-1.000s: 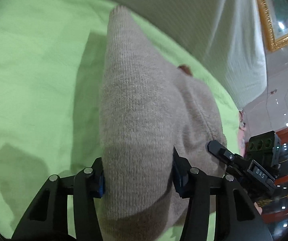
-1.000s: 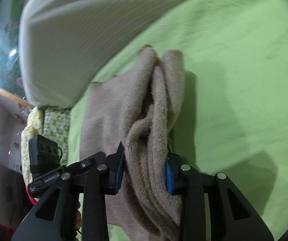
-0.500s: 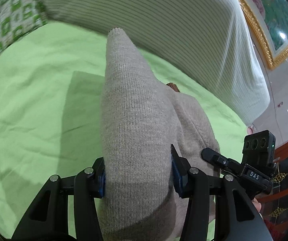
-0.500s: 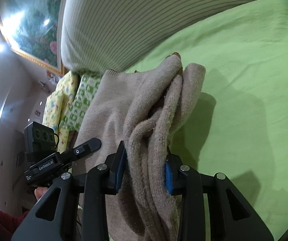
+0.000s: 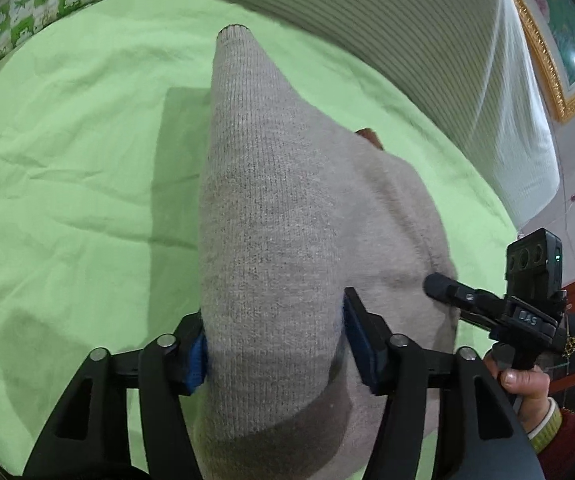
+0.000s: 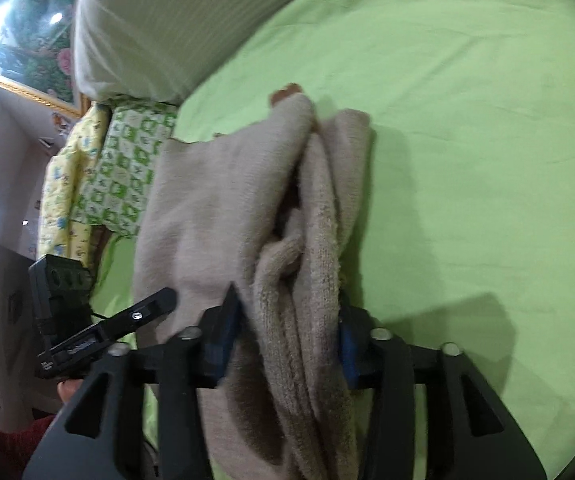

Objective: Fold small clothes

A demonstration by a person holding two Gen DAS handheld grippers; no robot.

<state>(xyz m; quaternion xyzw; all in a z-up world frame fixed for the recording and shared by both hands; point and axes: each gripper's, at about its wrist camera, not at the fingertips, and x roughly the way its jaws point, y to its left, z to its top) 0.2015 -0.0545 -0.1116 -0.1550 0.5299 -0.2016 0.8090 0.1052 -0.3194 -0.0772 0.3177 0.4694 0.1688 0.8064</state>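
Observation:
A beige knit sweater (image 5: 287, 220), folded into a thick bundle, stretches from both grippers out over the green bed sheet (image 5: 67, 160). My left gripper (image 5: 275, 340) has the smooth fold between its blue pads; its jaws are opening, and the knit still fills the gap and touches both pads. My right gripper (image 6: 287, 336) straddles the sweater's (image 6: 215, 208) bunched edges; its jaws are opening too, and the left pad stands a little off the cloth. One finger of the right gripper (image 5: 447, 290) and a hand (image 5: 523, 384) show at the right of the left wrist view.
White striped bedding (image 5: 407, 40) is piled along the far side of the sheet (image 6: 467, 140). A green-and-white patterned pillow (image 6: 127, 168) and a yellow patterned one (image 6: 67, 184) lie beside it. A gold-framed picture (image 5: 559, 80) hangs on the wall behind.
Both grippers carried the sweater across the bed toward the striped bedding and the patterned pillows. The right jaws stand clearly wider than before, the left ones only slightly.

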